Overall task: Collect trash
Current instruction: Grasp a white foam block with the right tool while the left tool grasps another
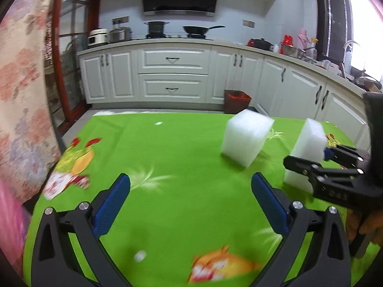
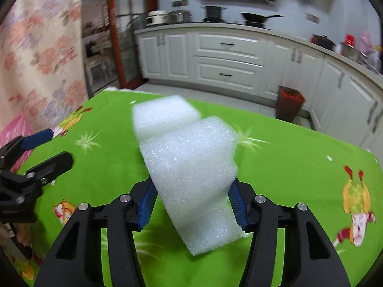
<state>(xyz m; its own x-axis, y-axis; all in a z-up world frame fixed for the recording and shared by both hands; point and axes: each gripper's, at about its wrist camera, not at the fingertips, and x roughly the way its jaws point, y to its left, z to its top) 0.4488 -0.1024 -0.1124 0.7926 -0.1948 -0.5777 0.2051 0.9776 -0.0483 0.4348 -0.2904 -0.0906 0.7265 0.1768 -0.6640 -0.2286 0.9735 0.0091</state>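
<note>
My right gripper [image 2: 191,191] is shut on a white foam block [image 2: 194,181] and holds it tilted above the green tablecloth [image 2: 287,167]. The same block [image 1: 306,150] and the right gripper [image 1: 308,157] show at the right of the left wrist view. A second white foam block [image 1: 246,138] stands on the cloth ahead and to the right of my left gripper [image 1: 190,187], which is open and empty. This second block [image 2: 162,117] lies just behind the held one in the right wrist view. The left gripper [image 2: 55,146] shows there at far left.
A dark red waste bin [image 1: 235,101] stands on the floor beyond the table's far edge, also in the right wrist view [image 2: 289,102]. Small white foam crumbs [image 1: 140,254] lie on the cloth. White kitchen cabinets [image 1: 172,71] run behind. A floral curtain [image 1: 21,83] hangs at left.
</note>
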